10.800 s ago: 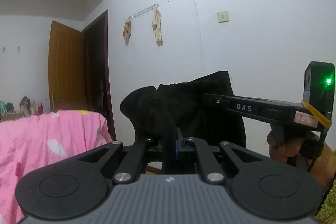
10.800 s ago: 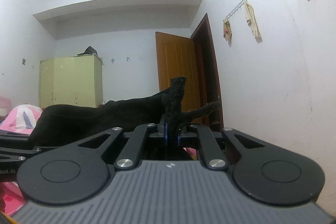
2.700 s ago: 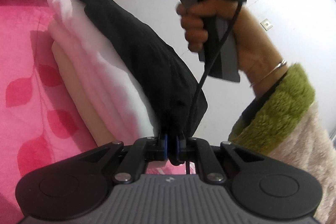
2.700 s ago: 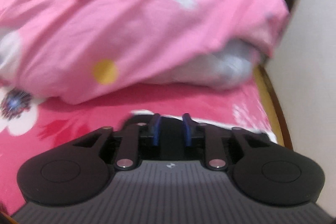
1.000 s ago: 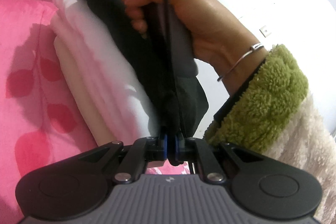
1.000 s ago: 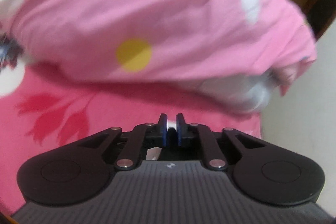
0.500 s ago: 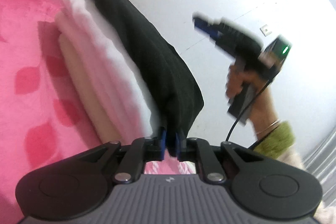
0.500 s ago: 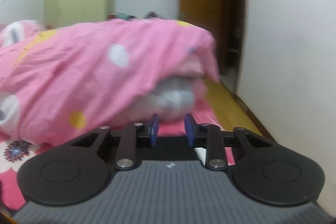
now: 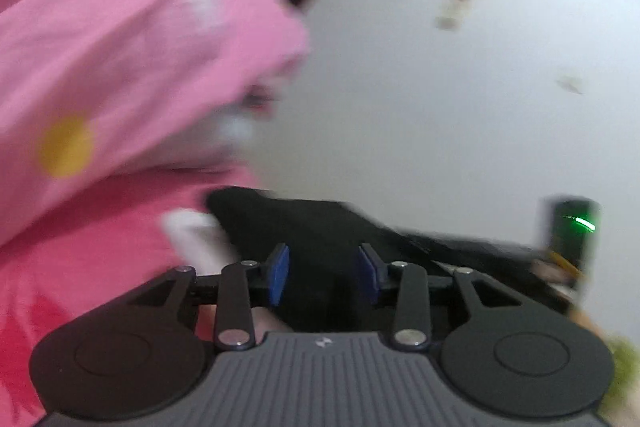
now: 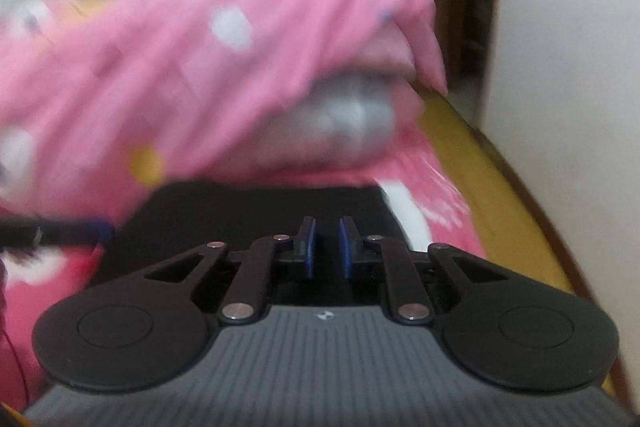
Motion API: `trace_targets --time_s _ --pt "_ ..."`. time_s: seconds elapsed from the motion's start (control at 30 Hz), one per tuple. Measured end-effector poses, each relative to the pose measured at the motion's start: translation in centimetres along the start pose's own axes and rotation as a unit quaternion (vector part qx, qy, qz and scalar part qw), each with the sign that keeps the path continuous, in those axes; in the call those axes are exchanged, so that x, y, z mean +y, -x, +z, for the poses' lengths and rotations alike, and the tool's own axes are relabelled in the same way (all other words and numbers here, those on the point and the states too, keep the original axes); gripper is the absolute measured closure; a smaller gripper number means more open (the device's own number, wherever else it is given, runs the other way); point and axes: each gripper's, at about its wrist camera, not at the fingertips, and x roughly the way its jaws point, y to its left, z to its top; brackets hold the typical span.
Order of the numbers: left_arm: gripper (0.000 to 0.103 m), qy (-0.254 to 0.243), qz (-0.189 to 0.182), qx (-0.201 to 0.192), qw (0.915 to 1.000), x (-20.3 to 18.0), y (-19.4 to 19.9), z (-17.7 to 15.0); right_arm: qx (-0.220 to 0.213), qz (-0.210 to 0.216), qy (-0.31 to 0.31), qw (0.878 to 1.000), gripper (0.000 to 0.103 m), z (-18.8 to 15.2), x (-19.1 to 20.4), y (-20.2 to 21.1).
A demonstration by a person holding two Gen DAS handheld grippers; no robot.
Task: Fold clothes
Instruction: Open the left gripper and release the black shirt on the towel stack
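L gripper (image 9: 323, 273) gaping wide, gripping nothing | R gripper (image 10: 325, 247) hovering w/ jaws slightly apart, empty | black garment (image 10: 260, 215) lying flat atop white clothes (image 10: 404, 215) (prob. stacking; blurry) | resting on bed (image 10: 440, 195)

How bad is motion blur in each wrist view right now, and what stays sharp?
Left wrist view: heavy smear on the pink quilt and wall; the black garment has soft edges; only the left gripper body is crisp. Right wrist view: quilt also smeared, right gripper sharp, garment dark and featureless.
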Motion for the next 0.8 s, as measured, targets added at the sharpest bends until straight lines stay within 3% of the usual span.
trace_targets --time_s 0.07,0.13,0.3,0.37,0.47,0.57,0.6,0.7,0.8 --pt "0.064 0.035 0.001 0.008 0.9994 1.4 -0.5 0.2 0.016 -0.035 -0.014 0.999 0.092 0.0 -0.7 -0.9" --pt "0.061 0.047 -0.006 -0.003 0.9989 1.8 0.4 0.3 0.005 -0.047 -0.016 0.999 0.092 1.1 -0.5 -0.6" --pt "0.059 0.039 0.001 -0.004 0.9992 1.6 -0.2 0.7 0.038 -0.005 -0.017 0.999 0.092 2.9 1.3 -3.9" --pt "0.058 0.036 0.017 0.007 0.9992 1.4 -2.3 0.7 0.053 0.013 -0.019 0.998 0.093 3.6 1.9 -5.3" --pt "0.051 0.044 0.031 0.005 0.9985 2.1 -3.8 0.7 0.065 -0.045 -0.057 0.995 0.092 4.2 1.0 -6.5" --pt "0.05 0.056 0.04 -0.009 0.9976 2.6 -3.7 0.9 0.034 -0.138 -0.09 0.986 0.091 4.5 -1.0 -4.3" --pt "0.05 0.053 0.044 -0.015 0.9975 2.5 -3.2 1.0 0.019 -0.148 -0.097 0.984 0.091 4.2 -1.6 -2.9" --pt "0.051 0.027 0.049 -0.038 0.9977 1.5 -0.6 0.9 -0.031 -0.109 -0.105 0.988 0.091 2.0 -2.4 2.4" --pt "0.05 -0.043 0.04 -0.041 0.9975 -1.0 1.3 0.3 -0.079 -0.052 -0.079 0.992 0.091 -1.7 -1.4 7.9"
